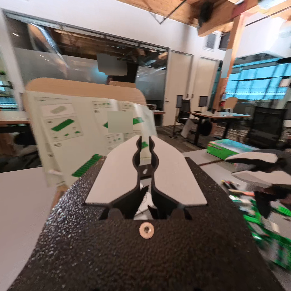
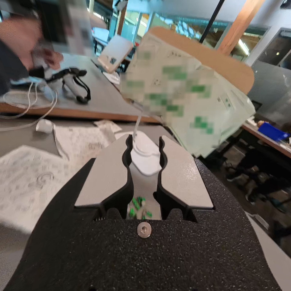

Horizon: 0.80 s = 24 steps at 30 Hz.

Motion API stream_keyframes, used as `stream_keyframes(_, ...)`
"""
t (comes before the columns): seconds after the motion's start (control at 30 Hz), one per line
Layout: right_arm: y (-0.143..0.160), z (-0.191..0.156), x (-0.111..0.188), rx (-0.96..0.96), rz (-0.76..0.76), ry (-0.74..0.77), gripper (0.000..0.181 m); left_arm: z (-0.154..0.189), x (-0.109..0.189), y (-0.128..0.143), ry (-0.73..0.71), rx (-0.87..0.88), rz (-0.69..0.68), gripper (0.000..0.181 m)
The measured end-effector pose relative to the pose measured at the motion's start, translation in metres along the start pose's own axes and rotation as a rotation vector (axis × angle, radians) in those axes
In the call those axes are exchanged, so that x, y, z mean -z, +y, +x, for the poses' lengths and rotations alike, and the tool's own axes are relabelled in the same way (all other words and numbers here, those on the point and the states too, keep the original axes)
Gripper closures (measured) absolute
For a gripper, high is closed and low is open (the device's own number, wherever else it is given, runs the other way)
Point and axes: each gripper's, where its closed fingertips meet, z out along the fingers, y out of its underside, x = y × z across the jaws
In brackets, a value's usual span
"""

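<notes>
Tools (image 1: 145, 138) (image 2: 144, 138) parted, empty, near booklet (image 1: 70, 126) above table edge (image 2: 94, 114)

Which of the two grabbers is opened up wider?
The right gripper. Its fingers stand well apart, with the white stand base showing between them. The left gripper leaves only a narrow slit between its fingers.
</notes>
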Motion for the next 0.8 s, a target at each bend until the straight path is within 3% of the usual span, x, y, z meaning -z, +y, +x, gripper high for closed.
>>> stream_keyframes(0.07, 0.023, 0.002, 0.035, -0.013, -0.056, -0.004, 0.159, 0.022, 0.011, 0.003, 0.058, 0.001, -0.057, 0.171)
stream_keyframes(0.1, 0.033, 0.005, 0.052, -0.022, -0.075, 0.004, 0.163, 0.033, 0.019, 0.01, 0.079, -0.024, -0.116, 0.178)
stream_keyframes(0.2, 0.056, 0.018, 0.097, -0.043, -0.094, 0.071, 0.168, 0.06, 0.052, 0.05, 0.111, -0.131, -0.348, 0.181)
stream_keyframes(0.37, 0.102, 0.047, 0.153, 0.025, -0.163, 0.25, 0.17, 0.098, 0.109, 0.109, 0.102, -0.152, -0.516, 0.17)
stream_keyframes(0.53, 0.134, 0.061, 0.19, 0.012, -0.181, 0.338, 0.172, 0.121, 0.15, 0.173, 0.077, -0.183, -0.69, 0.151)
stream_keyframes(0.7, 0.135, 0.081, 0.214, -0.132, -0.077, 0.397, 0.173, 0.147, 0.163, 0.224, 0.068, -0.314, -0.851, 0.128)
stream_keyframes(0.8, 0.138, 0.086, 0.217, -0.187, -0.055, 0.408, 0.173, 0.148, 0.164, 0.241, 0.019, -0.404, -0.926, 0.131)
